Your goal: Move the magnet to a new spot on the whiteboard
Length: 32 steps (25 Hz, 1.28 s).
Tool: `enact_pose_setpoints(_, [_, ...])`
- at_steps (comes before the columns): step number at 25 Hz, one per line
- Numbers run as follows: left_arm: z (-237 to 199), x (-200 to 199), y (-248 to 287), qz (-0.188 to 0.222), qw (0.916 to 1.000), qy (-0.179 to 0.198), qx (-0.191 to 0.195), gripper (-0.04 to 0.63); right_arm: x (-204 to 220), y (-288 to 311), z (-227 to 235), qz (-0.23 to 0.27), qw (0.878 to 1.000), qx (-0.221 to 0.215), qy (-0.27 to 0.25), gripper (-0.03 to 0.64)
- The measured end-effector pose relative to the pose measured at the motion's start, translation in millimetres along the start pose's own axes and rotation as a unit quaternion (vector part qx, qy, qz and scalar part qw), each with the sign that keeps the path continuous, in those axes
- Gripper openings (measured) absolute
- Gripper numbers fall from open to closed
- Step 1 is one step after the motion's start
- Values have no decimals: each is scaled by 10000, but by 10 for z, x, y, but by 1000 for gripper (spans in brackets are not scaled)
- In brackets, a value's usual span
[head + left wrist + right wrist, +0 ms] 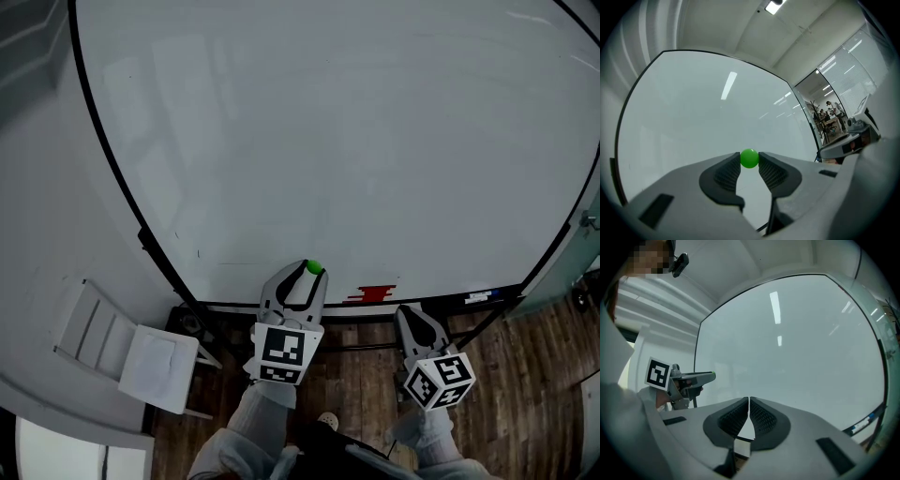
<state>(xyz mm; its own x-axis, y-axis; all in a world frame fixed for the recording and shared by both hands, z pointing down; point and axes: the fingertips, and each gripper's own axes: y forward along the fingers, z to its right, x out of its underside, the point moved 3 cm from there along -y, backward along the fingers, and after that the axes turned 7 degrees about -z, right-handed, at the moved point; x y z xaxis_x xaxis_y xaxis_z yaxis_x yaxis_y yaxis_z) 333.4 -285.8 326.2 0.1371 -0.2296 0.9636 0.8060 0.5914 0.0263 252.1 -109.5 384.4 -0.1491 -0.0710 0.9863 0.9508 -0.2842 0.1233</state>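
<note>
By the lower edge of the whiteboard [328, 141], left claw [749, 162] grips the green magnet [749, 158] at its tips, right claw [749, 401] clenched empty; seat it flat on bare board before releasing.

Ceiling light [773, 5] glares off the whiteboard [708, 117]; fisheye edges darken; head view seems dim.

Office room with a dark wood floor and pale walls

Dark floor planks [534, 375] run along the bottom of the head view, and a white chair [131, 352] stands at the left beside a pale wall [37, 206]. Overhead, a ceiling light [774, 5] glows on a white ceiling. To the right, glazed partitions [848, 56] give onto a bright area with people at a distant table [829, 123].
</note>
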Motion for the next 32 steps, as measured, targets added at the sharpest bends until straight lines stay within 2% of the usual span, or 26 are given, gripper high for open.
enact_pose_setpoints(6, [147,-171,281,113,9998,66,171,126,-37,-44,133,39,9998,174,27,34])
enact_pose_setpoints(12, [195,-316,600,156,9995,181,187,126,-43,-67,273,70,9994,321,80,34])
enact_pose_setpoints(21, [331,-539,874,292,9945,998,-126,126,-28,-154,488,98,9980,602,161,34])
enact_pose_setpoints(25, [352,-615,950,284,9879,1466,-414,126,-28,-171,528,112,9976,661,177,34])
enact_pose_setpoints(30, [337,-681,1019,129,9705,2274,-790,126,-31,-190,569,147,9969,738,219,34])
enact_pose_setpoints(32, [315,-681,1048,1,9656,2455,-861,126,-38,-180,572,161,9968,744,225,34])
